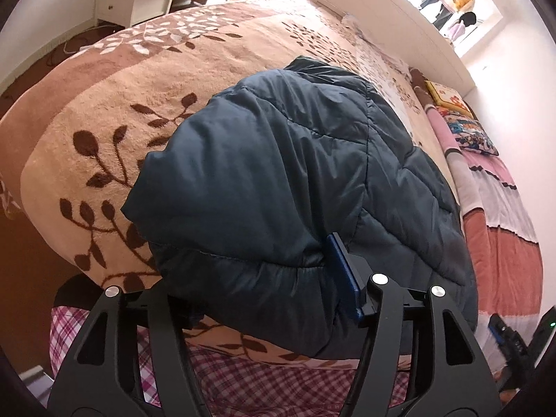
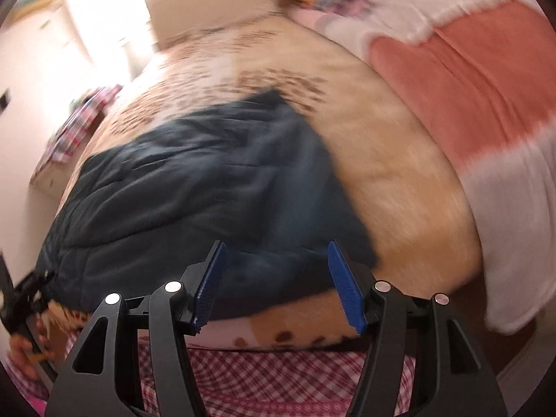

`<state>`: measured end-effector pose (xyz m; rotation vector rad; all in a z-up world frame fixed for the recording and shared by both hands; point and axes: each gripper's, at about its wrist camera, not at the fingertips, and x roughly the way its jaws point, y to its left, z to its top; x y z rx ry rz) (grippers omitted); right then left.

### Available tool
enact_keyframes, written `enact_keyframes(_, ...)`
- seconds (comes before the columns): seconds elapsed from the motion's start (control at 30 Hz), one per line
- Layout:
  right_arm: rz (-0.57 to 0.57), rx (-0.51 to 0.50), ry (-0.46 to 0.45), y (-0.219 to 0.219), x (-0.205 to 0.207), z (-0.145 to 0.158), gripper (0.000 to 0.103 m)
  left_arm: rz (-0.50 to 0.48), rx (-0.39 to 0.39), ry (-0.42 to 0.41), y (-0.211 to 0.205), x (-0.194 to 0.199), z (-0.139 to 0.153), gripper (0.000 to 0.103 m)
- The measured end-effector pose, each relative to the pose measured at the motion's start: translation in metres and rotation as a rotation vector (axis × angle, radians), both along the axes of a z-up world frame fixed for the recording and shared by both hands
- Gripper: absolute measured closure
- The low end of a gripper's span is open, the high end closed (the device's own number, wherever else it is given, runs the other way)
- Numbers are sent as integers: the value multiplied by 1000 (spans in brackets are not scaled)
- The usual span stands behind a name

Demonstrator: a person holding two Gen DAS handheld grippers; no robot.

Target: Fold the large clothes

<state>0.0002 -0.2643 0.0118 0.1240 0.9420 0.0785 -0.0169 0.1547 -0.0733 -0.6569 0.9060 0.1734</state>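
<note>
- In the left wrist view, one pad of the left tongs [image 1: 278, 278] is hidden behind a bulge of the dark blue quilted jacket [image 1: 278, 160]; only the other blue pad [image 1: 345, 274] is seen, lying against the fabric.
- Whether the jacket's edge is pressed there cannot be made out, so the state of the left tongs cannot be told.
- The right wrist view is smeared by motion blur, and fine detail of the fabric is lost.
- The right tongs [image 2: 278, 278] are seen spread apart, with nothing pinched between the blue pads [image 2: 344, 285].
- The left tongs and a hand [image 2: 24, 347] are cut off at that view's left edge.
- The jacket is found on the bed, lying on a beige blanket with brown leaf print [image 1: 114, 132], near its front edge.
- It is seen bunched into a puffy, rounded mound, with stitched quilting lines and many creases.
</note>
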Motion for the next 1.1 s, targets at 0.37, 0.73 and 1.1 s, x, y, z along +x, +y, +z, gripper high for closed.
enact_keyframes(0.37, 367, -38, -9, 140, 33, 9, 71, 0, 64, 34, -8, -1, 4, 40)
enact_keyframes(0.73, 459, -147, 65, 217, 69, -21, 80, 1, 132, 35, -18, -3, 9, 40)
enact_keyframes(1.1, 479, -208, 201, 234, 92, -83, 80, -8, 170, 39, -27, -1, 13, 40)
